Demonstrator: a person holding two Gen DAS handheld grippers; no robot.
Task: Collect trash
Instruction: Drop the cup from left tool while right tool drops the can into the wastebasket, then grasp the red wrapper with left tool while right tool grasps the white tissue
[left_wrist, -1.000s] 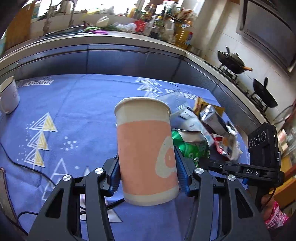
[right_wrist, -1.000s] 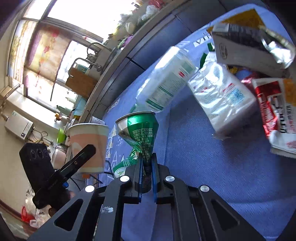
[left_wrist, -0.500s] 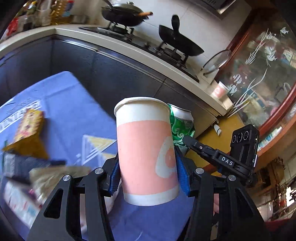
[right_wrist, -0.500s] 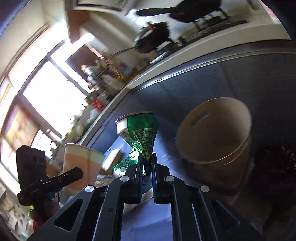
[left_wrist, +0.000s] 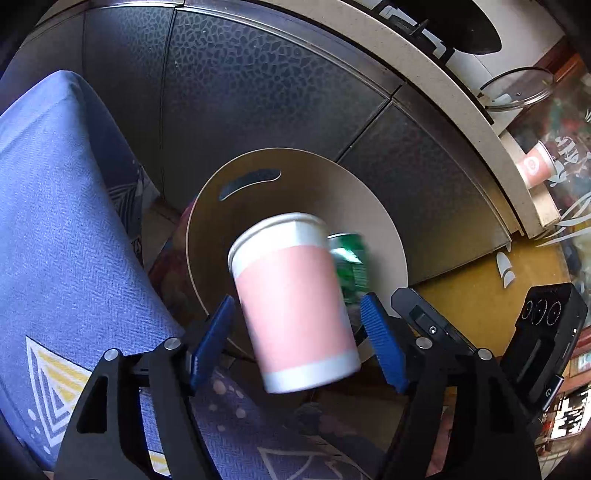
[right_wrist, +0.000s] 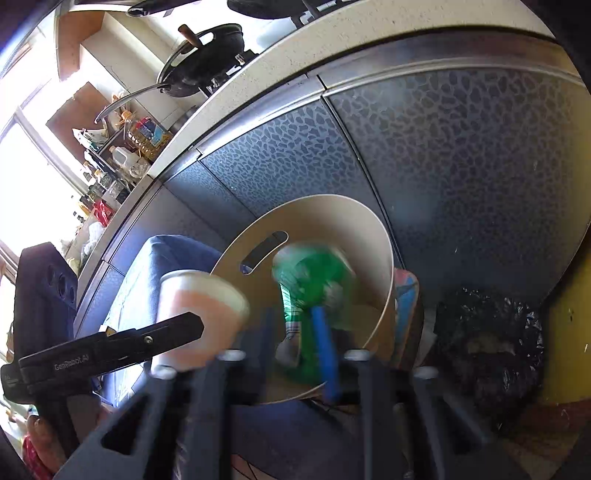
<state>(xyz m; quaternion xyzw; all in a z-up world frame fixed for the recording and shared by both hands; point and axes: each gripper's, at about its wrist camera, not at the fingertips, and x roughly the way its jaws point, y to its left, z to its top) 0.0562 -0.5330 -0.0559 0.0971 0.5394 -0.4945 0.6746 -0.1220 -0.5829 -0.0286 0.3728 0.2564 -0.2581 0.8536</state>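
A pink and white paper cup (left_wrist: 295, 302) hangs tilted between the spread fingers of my left gripper (left_wrist: 297, 345), which is open; neither blue pad touches it. It is over the mouth of a tan round bin (left_wrist: 388, 236). A crushed green can (left_wrist: 349, 266) is behind it, blurred. In the right wrist view the green can (right_wrist: 314, 284) is blurred over the same bin (right_wrist: 369, 229), loose from my right gripper (right_wrist: 295, 332), whose jaws stand apart. The cup (right_wrist: 199, 310) also shows there at left.
Dark patterned cabinet fronts (left_wrist: 258, 92) stand behind the bin under a pale counter. The blue tablecloth (left_wrist: 55, 221) drops off at the left. A black rubbish bag (right_wrist: 491, 339) lies on the floor right of the bin.
Both grippers have swung from the table to over the bin and tipped down. Both have opened: the cup and the can were held and are now loose and falling.
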